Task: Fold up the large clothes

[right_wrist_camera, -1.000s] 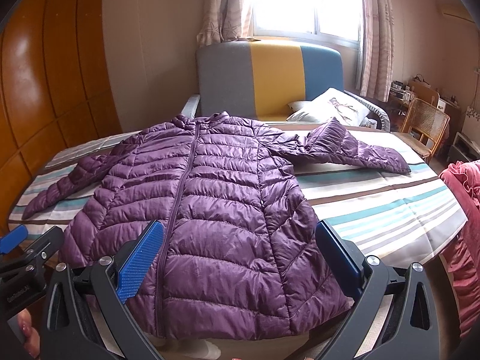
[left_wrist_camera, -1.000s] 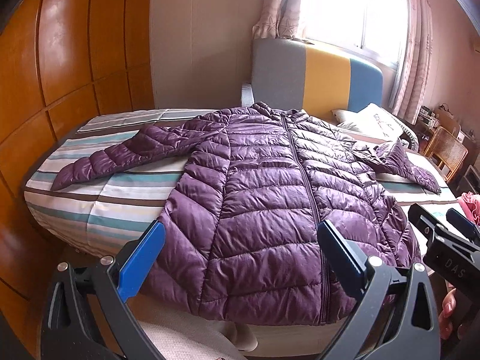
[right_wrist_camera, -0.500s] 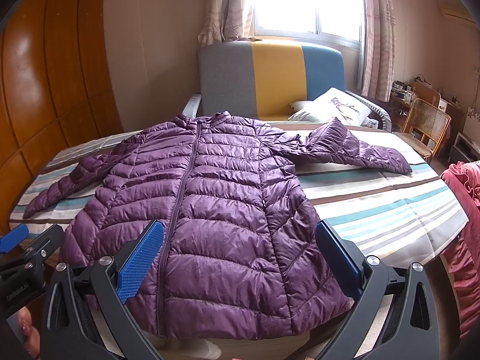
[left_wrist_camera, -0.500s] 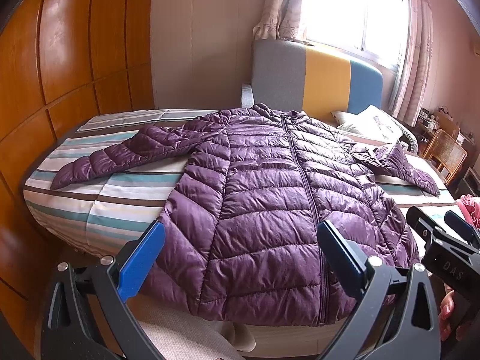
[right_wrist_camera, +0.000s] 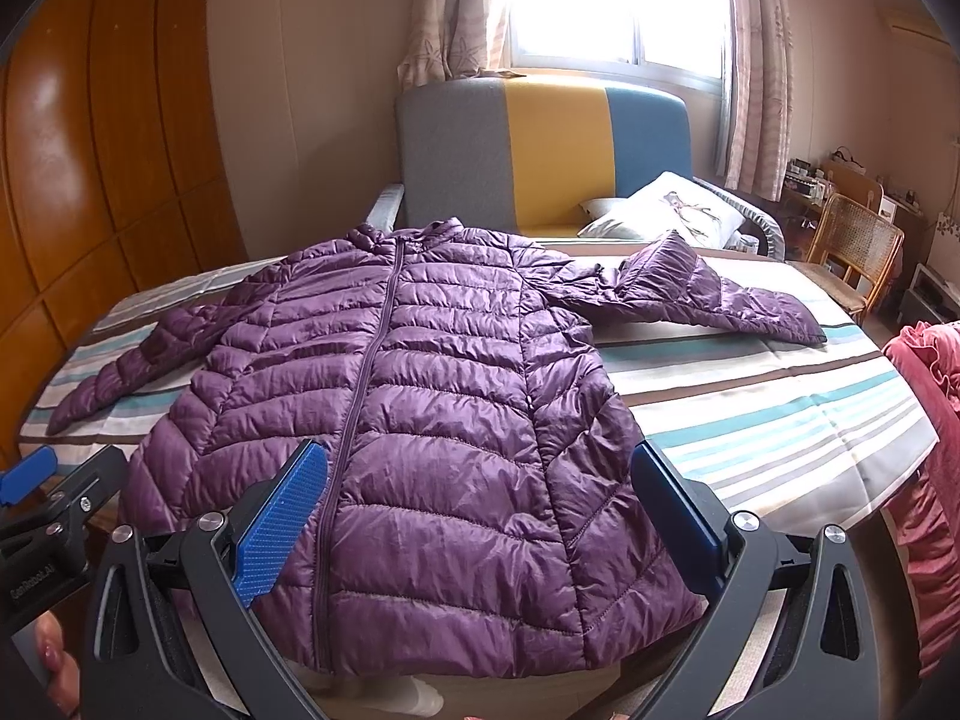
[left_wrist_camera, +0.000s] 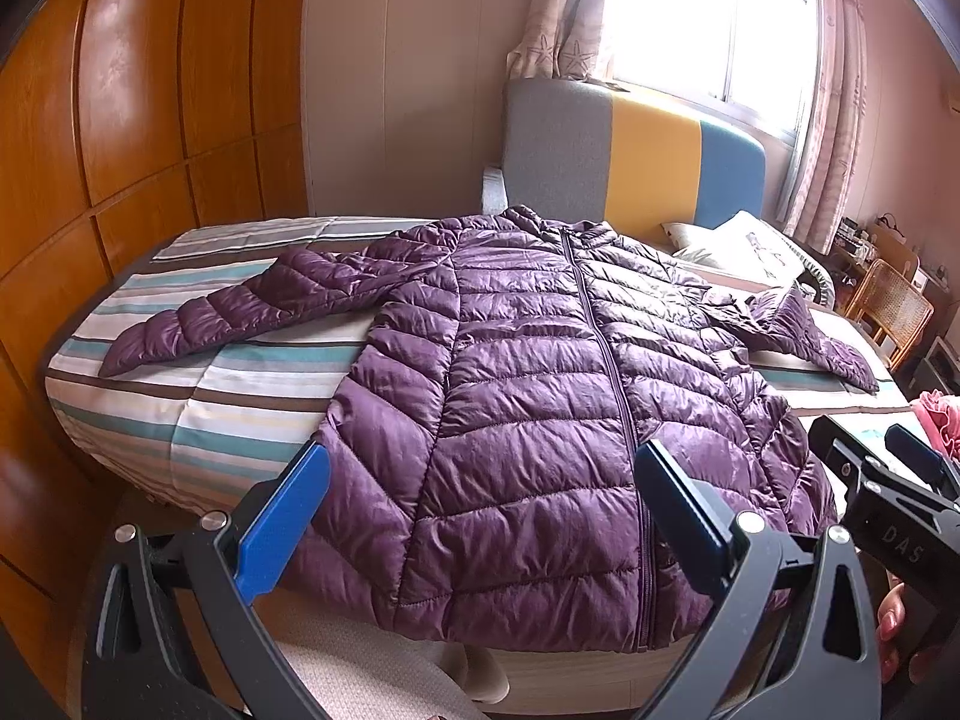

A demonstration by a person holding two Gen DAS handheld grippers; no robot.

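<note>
A purple quilted puffer jacket (left_wrist_camera: 528, 408) lies flat, zipped, front up on a striped bed, both sleeves spread sideways. It also shows in the right wrist view (right_wrist_camera: 420, 420). Its hem hangs slightly over the near bed edge. My left gripper (left_wrist_camera: 480, 510) is open and empty, hovering just above the hem's left half. My right gripper (right_wrist_camera: 480, 510) is open and empty, above the hem's right half. The right gripper's body shows at the right edge of the left wrist view (left_wrist_camera: 888, 510).
The striped bed sheet (right_wrist_camera: 780, 414) has bare room on the right. A grey, yellow and blue headboard (right_wrist_camera: 540, 150) and a pillow (right_wrist_camera: 666, 210) sit beyond. Wooden wardrobe (left_wrist_camera: 120, 150) on the left, red fabric (right_wrist_camera: 924, 480) and a rattan chair (right_wrist_camera: 858, 240) on the right.
Both grippers have stayed almost still, drifting only very slightly. The jacket has not moved.
</note>
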